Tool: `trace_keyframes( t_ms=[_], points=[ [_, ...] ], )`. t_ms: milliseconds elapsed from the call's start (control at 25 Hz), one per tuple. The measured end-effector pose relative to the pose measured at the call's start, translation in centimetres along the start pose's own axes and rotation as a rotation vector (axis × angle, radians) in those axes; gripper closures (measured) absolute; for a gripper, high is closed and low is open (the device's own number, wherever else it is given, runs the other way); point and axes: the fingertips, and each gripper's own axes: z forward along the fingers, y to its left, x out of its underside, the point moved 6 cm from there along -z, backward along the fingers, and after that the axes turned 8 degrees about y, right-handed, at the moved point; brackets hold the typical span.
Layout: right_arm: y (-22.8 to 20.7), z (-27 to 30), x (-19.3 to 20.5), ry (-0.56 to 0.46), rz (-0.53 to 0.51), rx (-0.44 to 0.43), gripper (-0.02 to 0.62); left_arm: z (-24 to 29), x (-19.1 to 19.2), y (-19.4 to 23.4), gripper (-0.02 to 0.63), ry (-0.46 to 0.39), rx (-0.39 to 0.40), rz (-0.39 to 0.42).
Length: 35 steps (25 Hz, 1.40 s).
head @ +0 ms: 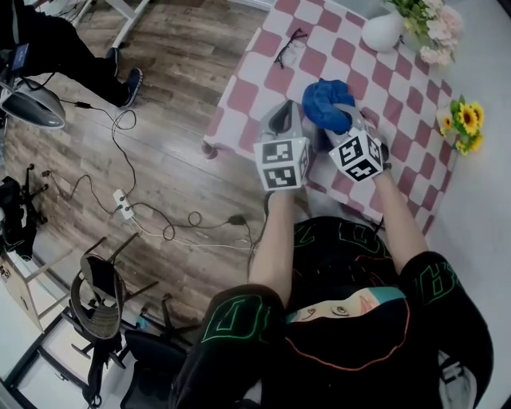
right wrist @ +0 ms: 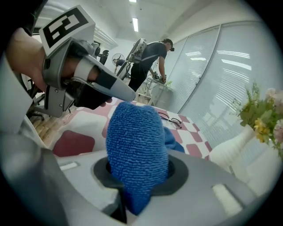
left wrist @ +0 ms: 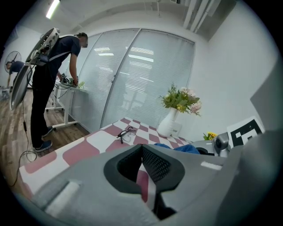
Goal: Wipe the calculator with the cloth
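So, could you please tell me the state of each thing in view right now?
right gripper: fingers shut on the blue cloth.
blue cloth: bunched, gripped by the right gripper.
left gripper: fingers shut, nothing between them.
glasses: lying on the table, untouched.
white vase: upright, holding flowers.
calculator: not clearly in view.

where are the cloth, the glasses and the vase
cloth (right wrist: 137, 154): right gripper view, middle of the blue bundle
glasses (left wrist: 127, 134): left gripper view, on the frame
vase (left wrist: 167, 124): left gripper view, white belly
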Motion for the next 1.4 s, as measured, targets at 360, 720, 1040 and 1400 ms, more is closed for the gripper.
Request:
trace_keyframes(
  t_ms=[360, 720, 1040, 1400],
  points=[
    [1.1, -0.9, 0.4, 0.022, 0.052, 0.028, 0.483, -1.8, 0.3, -0.4, 0.595, -0.007, 0.019, 0.021],
    [2.5, -1.8, 0.8, 0.025, 0.047, 0.034, 0.483, -2.8, 0.7, -1.1, 0.595, -0.008, 0.039, 0.030],
    [3.6, -2.6, 1.1, 0.061, -0.015, 0.049, 0.482, -3.5, 0.9, -1.3, 0.595, -0.016, 0.048, 0.031],
    [5.1, -3.8, 1.8, 0.061, 0.003, 0.020, 0.477, -3.9, 1.3, -1.4, 0.595, -0.014, 0.060, 0.037]
  ],
)
